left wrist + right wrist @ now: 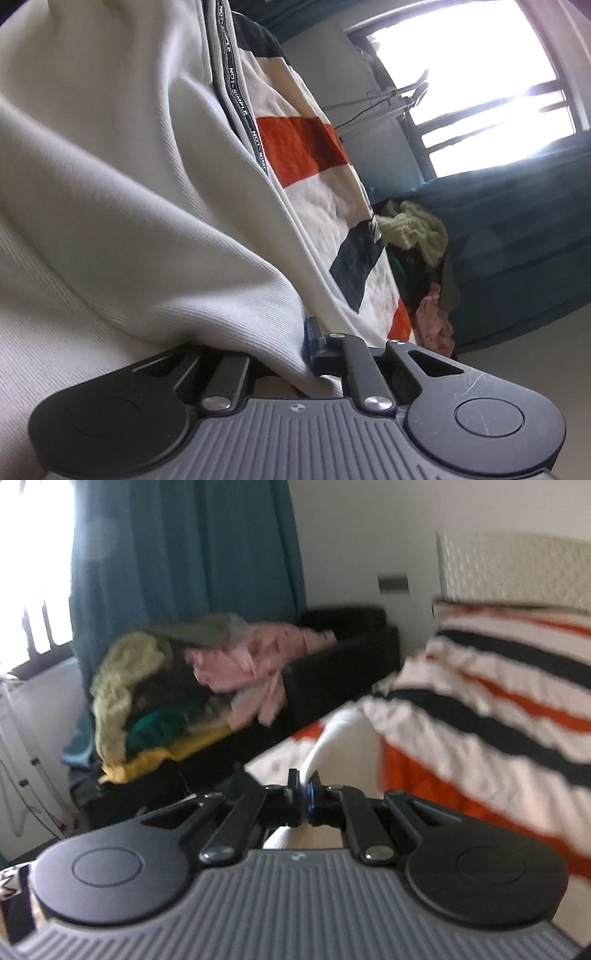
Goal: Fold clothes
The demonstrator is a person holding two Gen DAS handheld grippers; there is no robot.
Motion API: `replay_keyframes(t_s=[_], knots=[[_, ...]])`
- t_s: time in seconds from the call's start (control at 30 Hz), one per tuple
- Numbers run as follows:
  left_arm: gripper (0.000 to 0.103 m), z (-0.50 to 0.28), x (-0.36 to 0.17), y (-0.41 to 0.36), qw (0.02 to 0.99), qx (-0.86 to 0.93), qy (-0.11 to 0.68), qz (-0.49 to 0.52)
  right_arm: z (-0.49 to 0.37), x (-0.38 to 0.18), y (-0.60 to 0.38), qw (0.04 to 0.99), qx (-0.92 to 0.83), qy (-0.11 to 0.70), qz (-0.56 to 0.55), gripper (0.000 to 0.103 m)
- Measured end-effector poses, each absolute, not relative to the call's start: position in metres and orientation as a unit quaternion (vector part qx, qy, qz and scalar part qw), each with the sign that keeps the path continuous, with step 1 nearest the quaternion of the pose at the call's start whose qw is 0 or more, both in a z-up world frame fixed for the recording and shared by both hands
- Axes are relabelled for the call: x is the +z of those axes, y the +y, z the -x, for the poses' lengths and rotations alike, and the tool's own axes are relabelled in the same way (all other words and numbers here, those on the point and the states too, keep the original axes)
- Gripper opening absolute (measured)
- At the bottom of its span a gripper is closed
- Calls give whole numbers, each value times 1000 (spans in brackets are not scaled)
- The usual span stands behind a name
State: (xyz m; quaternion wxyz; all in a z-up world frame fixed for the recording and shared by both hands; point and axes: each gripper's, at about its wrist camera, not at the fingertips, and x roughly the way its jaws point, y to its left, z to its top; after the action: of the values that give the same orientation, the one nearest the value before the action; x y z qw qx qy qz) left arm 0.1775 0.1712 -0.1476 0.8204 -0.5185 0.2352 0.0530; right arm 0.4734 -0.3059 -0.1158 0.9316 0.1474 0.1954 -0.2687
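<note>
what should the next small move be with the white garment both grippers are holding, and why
Probably draw the two grippers apart to pull the cloth taut. The left gripper is shut on the white garment, which hangs in deep loose folds, and the right gripper pinches a thin white edge. The garment is lifted off the striped bedding, so flattening it first should make a clean fold easier.

Clothes pile (pixel 162 686) on sofa (pixel 343 653), before curtain (pixel 184 554); striped garment (pixel 498 709) right of pile.

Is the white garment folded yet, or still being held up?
Held up, unfolded: the white garment drapes loosely from the left tongs, and the right tongs pinch its edge.
</note>
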Motion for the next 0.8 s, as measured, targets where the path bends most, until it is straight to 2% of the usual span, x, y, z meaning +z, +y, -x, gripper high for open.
replay_keyframes(t_s=[0.1, 0.43, 0.67, 0.8], knots=[[7, -185, -150, 171, 826, 47, 220, 516, -504, -132, -306, 916, -275, 250, -149, 6], [7, -176, -131, 169, 845, 21, 193, 498, -427, -32, -307, 970, -165, 72, -161, 6], [7, -161, -139, 157, 852, 40, 273, 444, -351, -140, -367, 935, -185, 135, -272, 6], [7, -159, -133, 144, 870, 48, 278, 404, -308, -202, -402, 907, -195, 170, -334, 6]])
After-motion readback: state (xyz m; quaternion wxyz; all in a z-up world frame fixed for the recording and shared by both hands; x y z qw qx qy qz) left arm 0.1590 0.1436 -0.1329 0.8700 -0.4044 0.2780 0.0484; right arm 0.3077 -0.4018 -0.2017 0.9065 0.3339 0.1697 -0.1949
